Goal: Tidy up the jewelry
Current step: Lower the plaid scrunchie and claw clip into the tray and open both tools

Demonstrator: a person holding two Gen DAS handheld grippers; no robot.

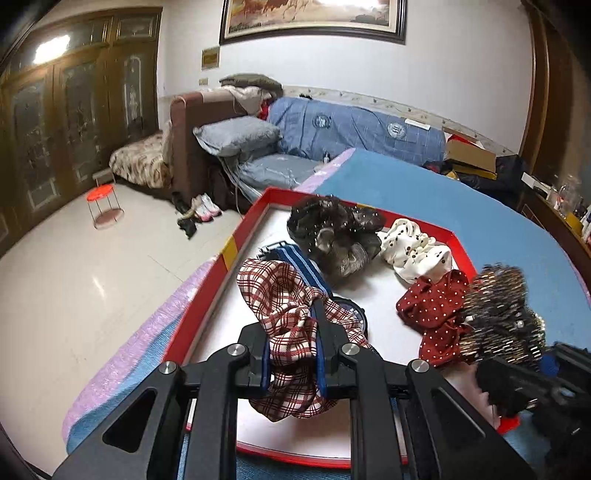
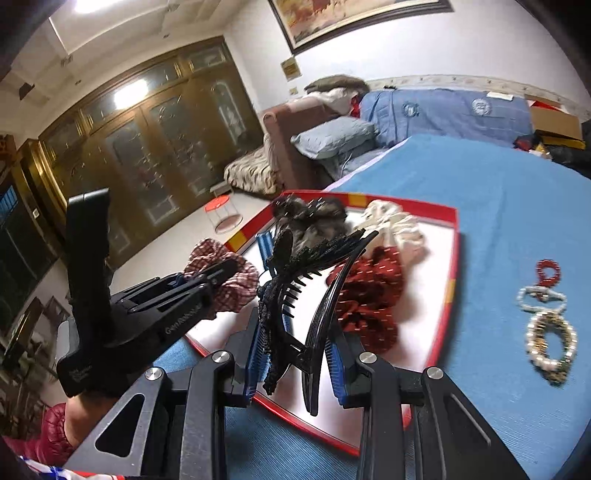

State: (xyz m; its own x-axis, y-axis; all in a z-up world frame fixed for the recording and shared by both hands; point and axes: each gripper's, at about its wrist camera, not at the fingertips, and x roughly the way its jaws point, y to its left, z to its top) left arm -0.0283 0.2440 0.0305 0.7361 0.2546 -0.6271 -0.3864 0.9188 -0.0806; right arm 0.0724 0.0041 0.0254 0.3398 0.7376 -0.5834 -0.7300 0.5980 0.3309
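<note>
Bright indoor light here, coming off a ceiling lamp (image 2: pixel 88 5) that blows out white and glares on the glass cabinet doors (image 1: pixel 51 48). The floor (image 1: pixel 96 284) carries a soft sheen. Both fisheye views bend hard at the edges, with dark corners. The right wrist view smears: the bead bracelets (image 2: pixel 550 343) look streaked, probably motion blur. Shadows are soft inside the red tray (image 1: pixel 255 218).
</note>
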